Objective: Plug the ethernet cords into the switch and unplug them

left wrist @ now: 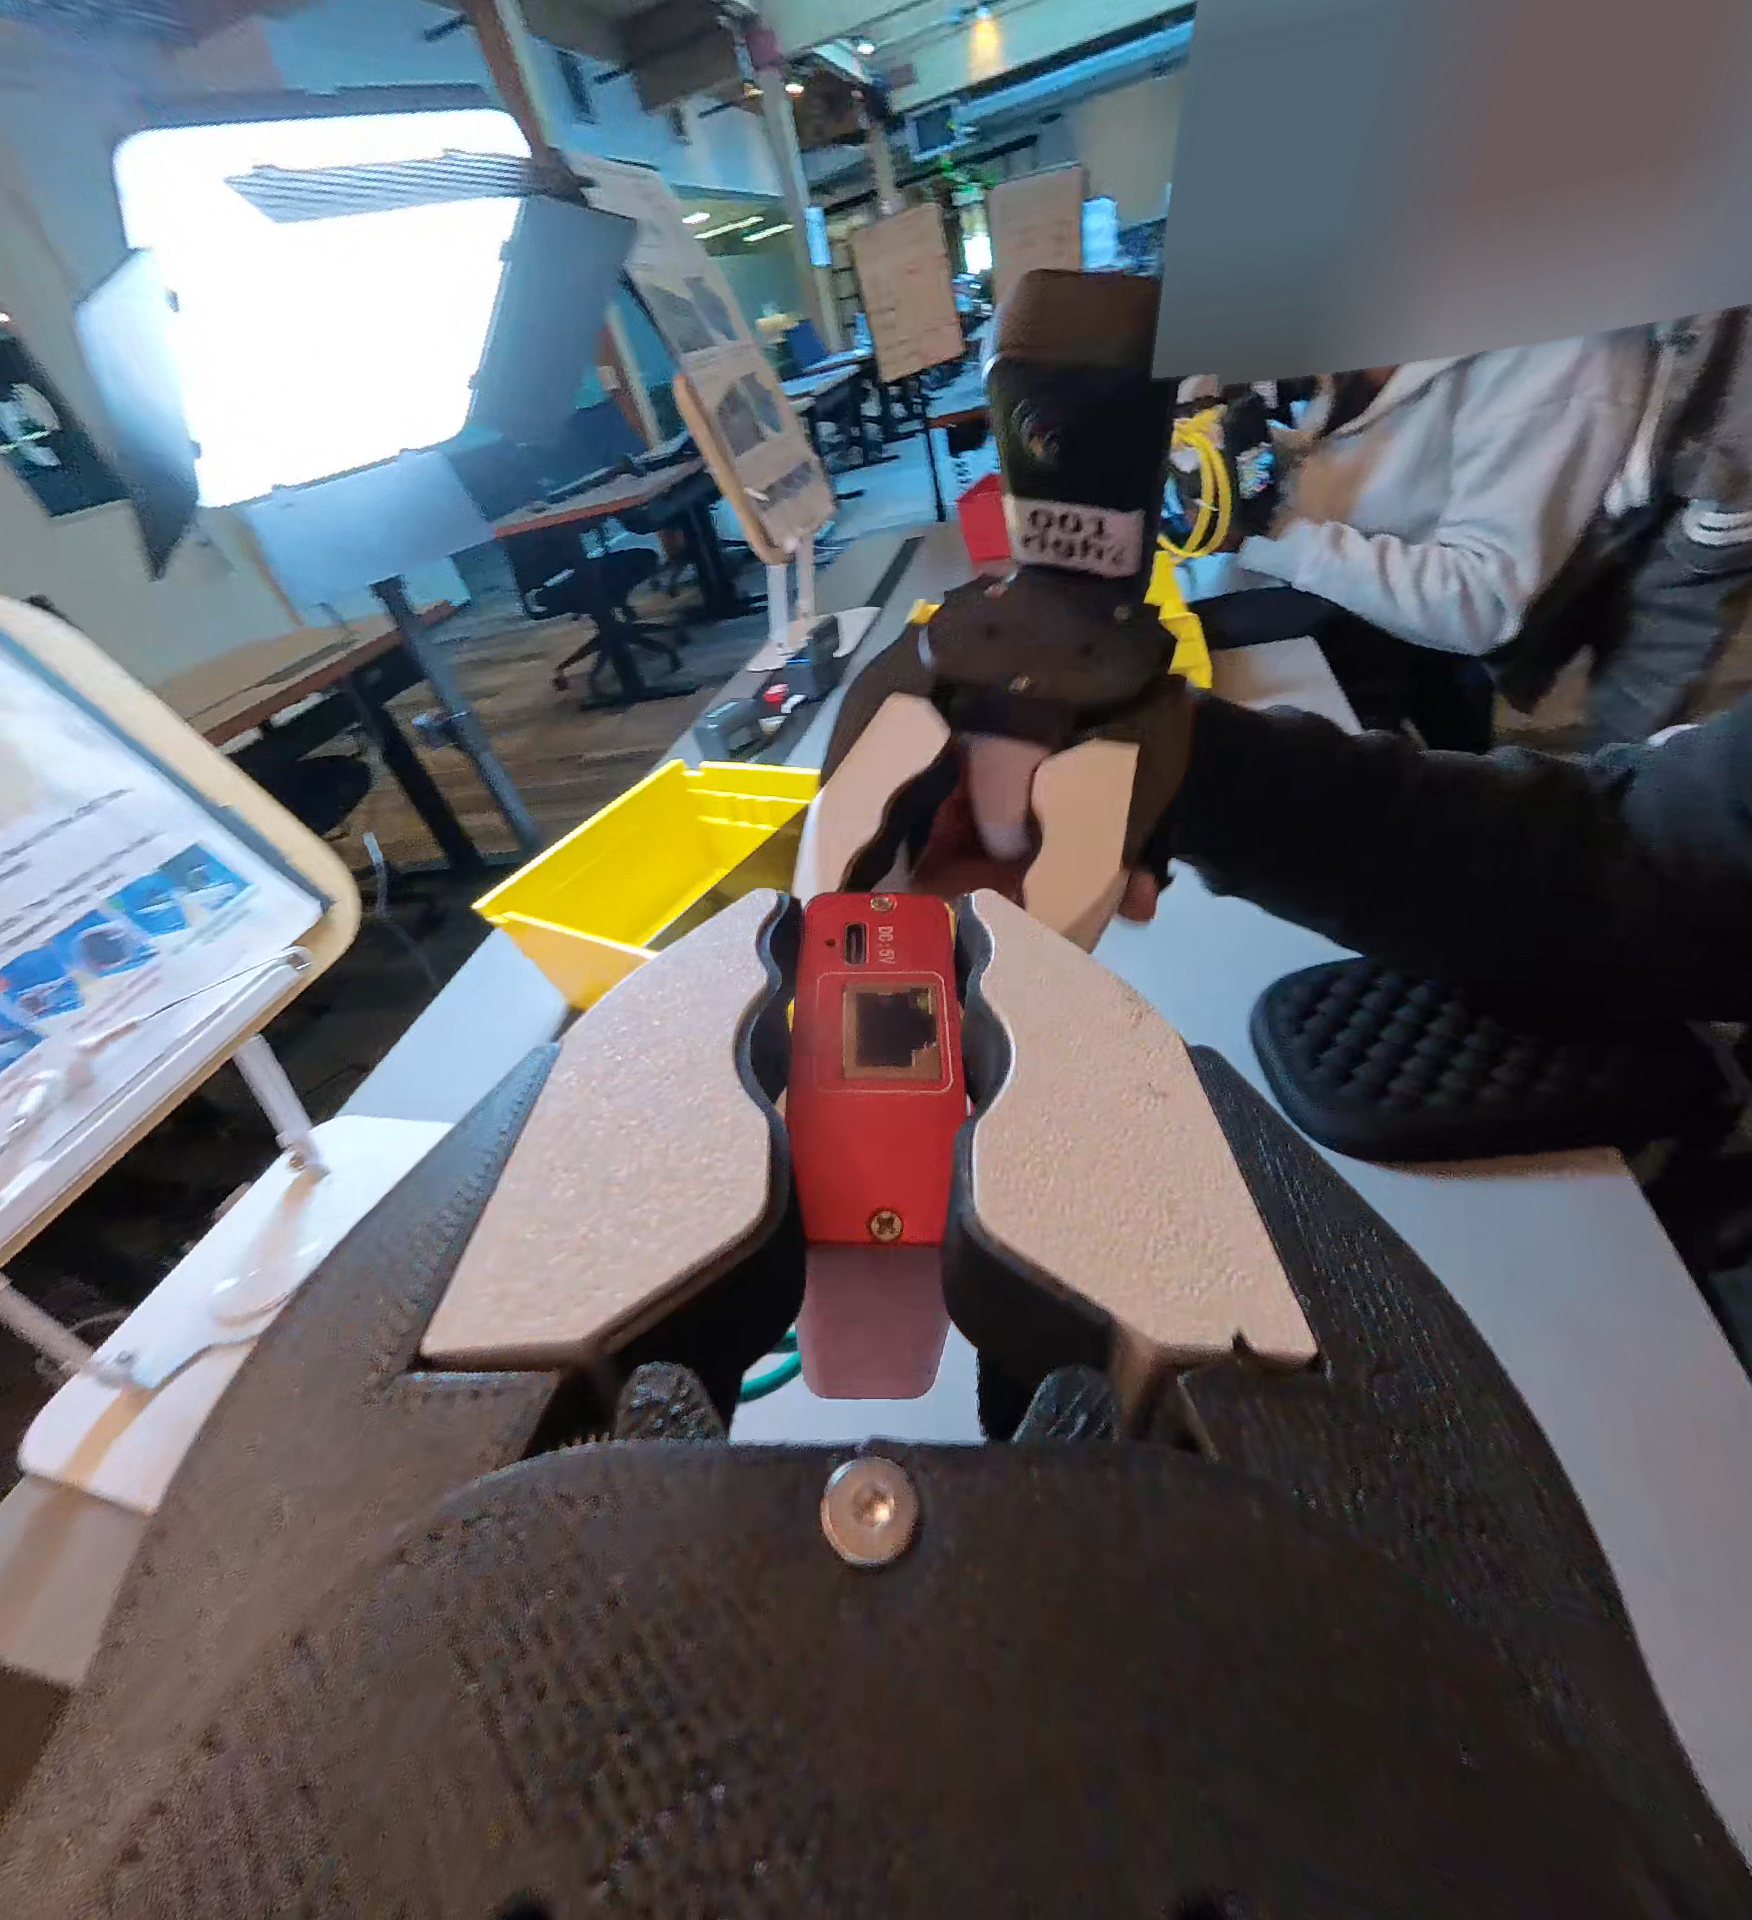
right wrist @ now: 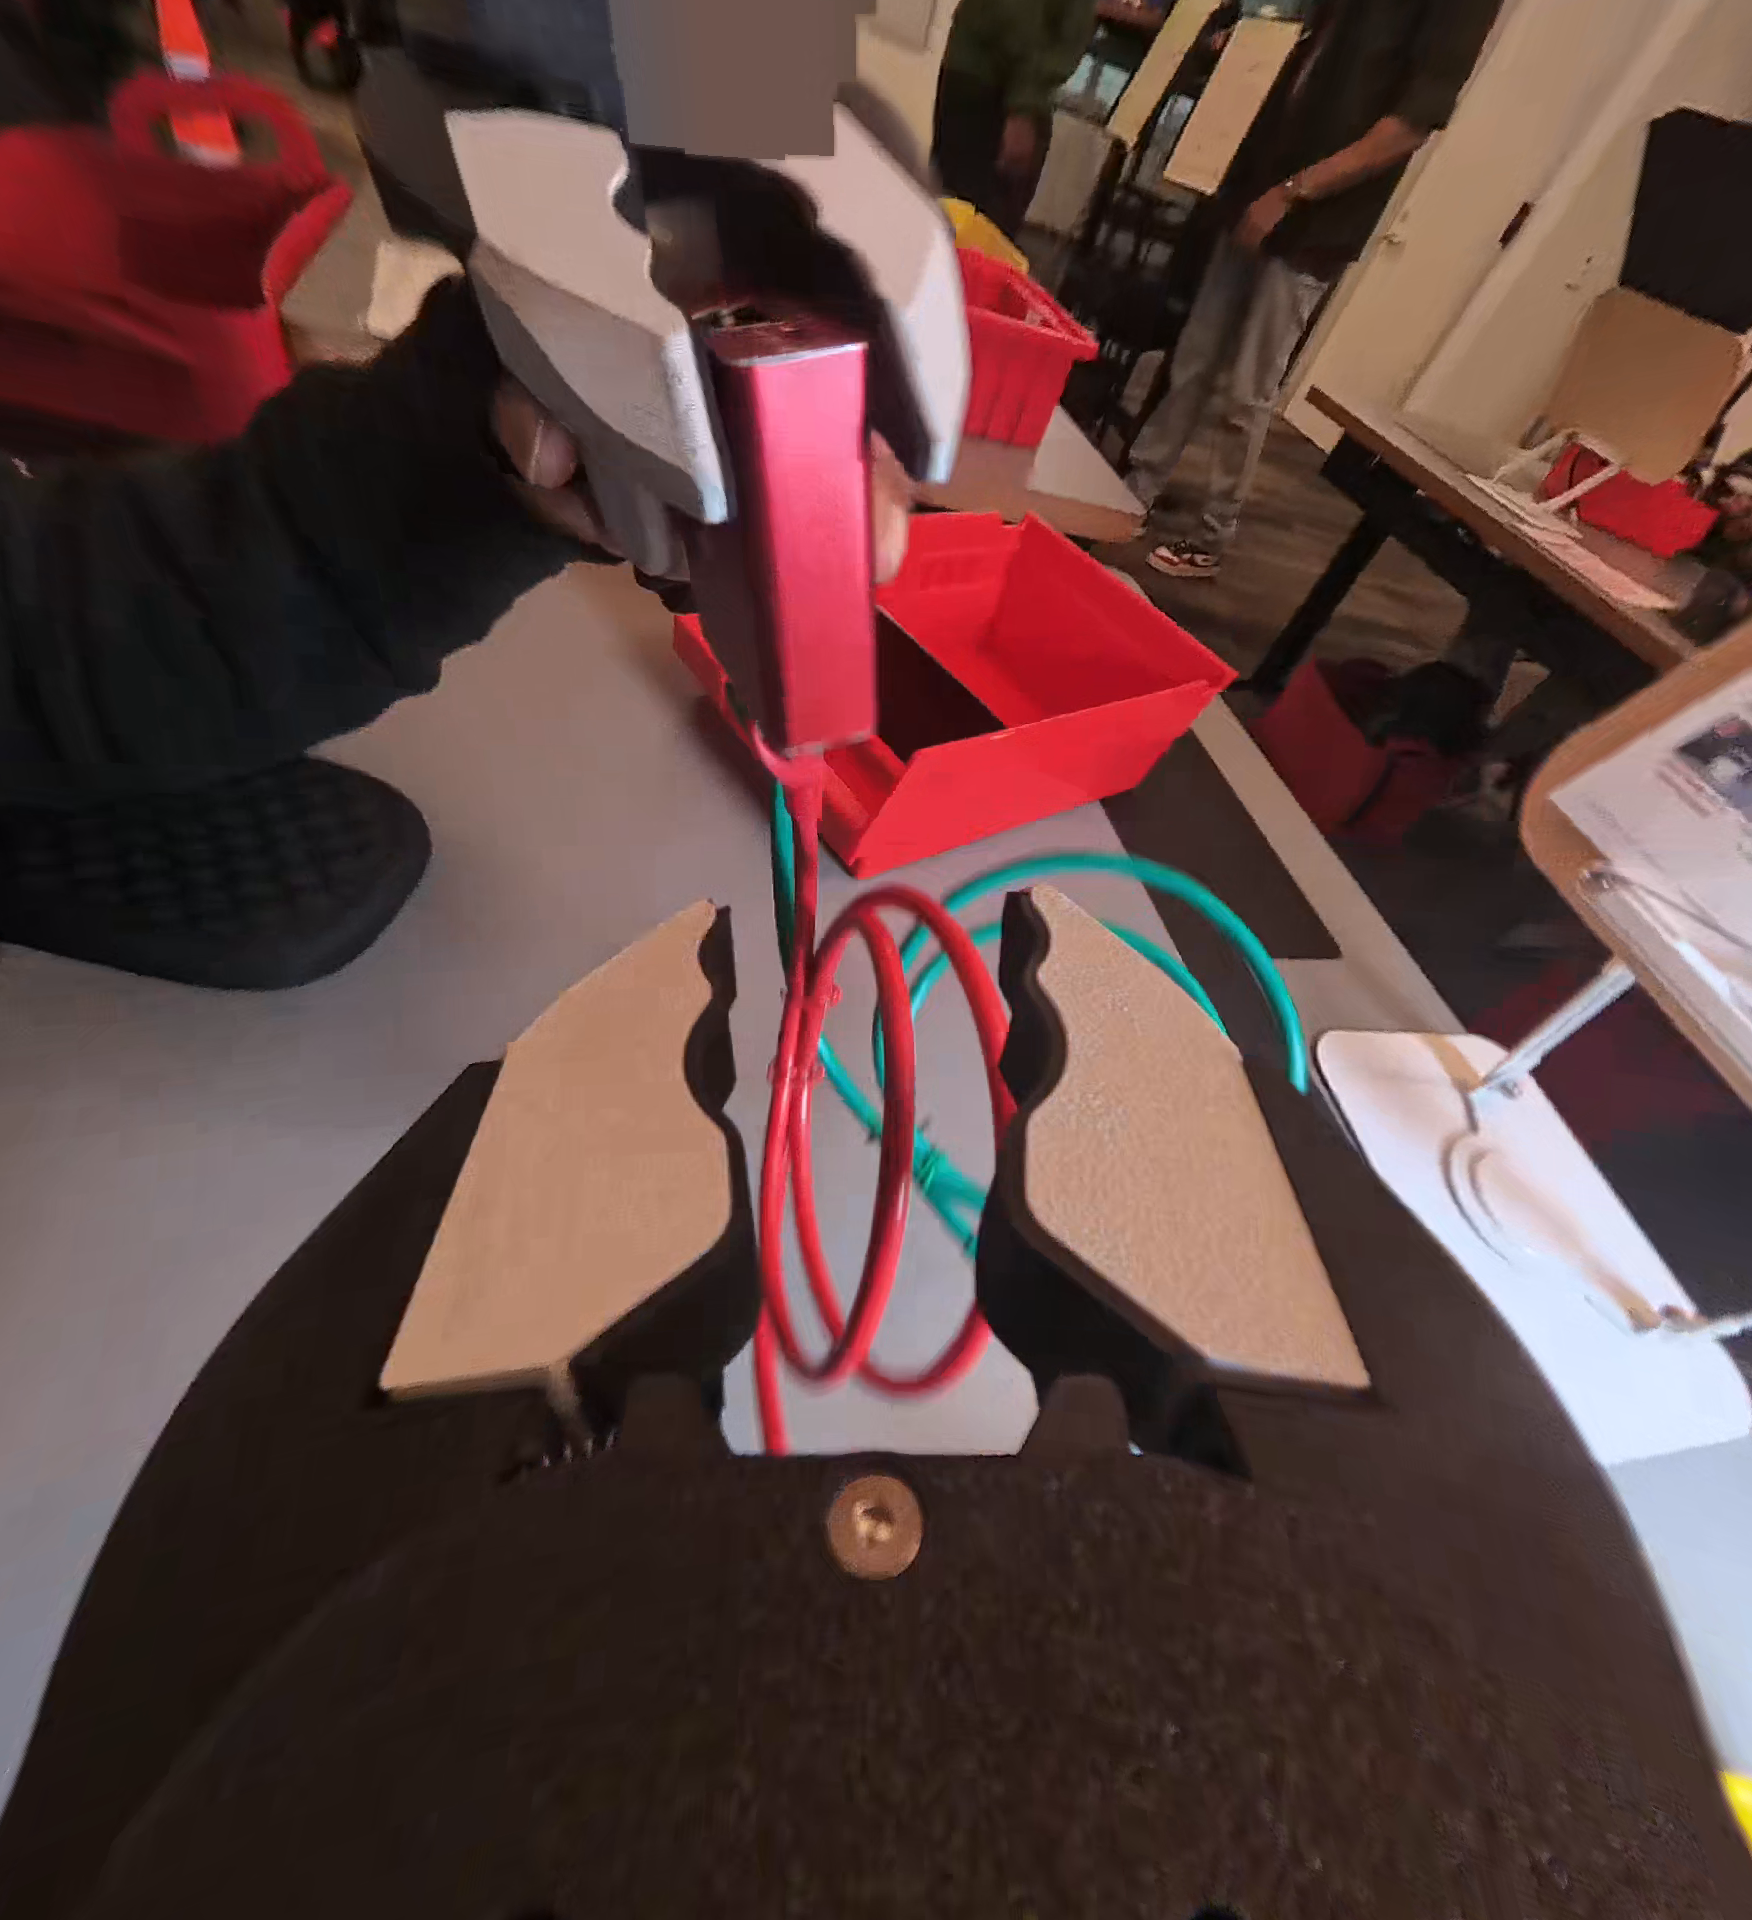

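Left tool [left wrist: 872, 1039] clenched on the red switch [left wrist: 877, 1081], lifted clear of the surface [right wrist: 560, 831], free port facing its own camera. Probably held up so the plugs are reachable. Below the switch, red cord [right wrist: 851, 1143] and green cord [right wrist: 1163, 894] hang from its lower end in tied coils; both look plugged in. Right tool [right wrist: 867, 1039] released, fingers spread either side of the coils below the switch, gripping nothing; likely lining up for an unplug. Red bin [right wrist: 1038, 707] just behind the switch.

Red switch [left wrist: 874, 1070], red cord [right wrist: 882, 1143], green cord [right wrist: 1111, 883], yellow bin [left wrist: 643, 873], red bin [right wrist: 1038, 696]
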A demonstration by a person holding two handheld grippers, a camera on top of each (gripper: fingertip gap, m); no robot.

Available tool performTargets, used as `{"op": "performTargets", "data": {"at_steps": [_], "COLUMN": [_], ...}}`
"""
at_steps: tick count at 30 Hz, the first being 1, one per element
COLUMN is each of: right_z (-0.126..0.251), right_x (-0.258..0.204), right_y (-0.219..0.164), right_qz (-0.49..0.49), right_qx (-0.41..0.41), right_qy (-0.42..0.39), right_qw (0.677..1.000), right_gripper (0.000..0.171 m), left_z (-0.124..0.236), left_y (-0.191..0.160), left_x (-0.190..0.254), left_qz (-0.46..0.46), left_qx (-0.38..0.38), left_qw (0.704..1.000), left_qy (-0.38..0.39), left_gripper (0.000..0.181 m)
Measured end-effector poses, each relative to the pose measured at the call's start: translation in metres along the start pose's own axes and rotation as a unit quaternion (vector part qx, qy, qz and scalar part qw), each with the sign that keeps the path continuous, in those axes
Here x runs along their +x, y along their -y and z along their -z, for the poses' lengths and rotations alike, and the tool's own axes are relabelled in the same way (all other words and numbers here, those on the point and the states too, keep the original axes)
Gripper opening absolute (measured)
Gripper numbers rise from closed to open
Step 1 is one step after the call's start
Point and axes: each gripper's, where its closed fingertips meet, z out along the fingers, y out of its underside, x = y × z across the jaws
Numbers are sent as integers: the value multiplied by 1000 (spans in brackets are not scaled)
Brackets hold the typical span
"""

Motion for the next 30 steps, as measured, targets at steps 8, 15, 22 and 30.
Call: {"op": "performTargets", "data": {"at_steps": [8,15,22,30], "right_z": [-30,-19,-19,-7], "right_x": [-34,-35,-27,5], "right_y": [2,11,-4,41], "right_qz": [15,-46,-44,-23], "right_qx": [23,73,9,134], "right_qy": [64,118,86,-75], "right_qw": [998,989,995,988], "right_gripper": [26,24,25,29], "left_z": [-21,-14,-22,1], "left_y": [1,3,-11,7], "left_x": [28,19,18,-15], "left_qz": [11,38,17,29], "left_qx": [12,49,2,66], "left_qw": [998,996,999,997], "left_qy": [-60,-61,-52,24], "left_gripper": [29,42,30,29]}}
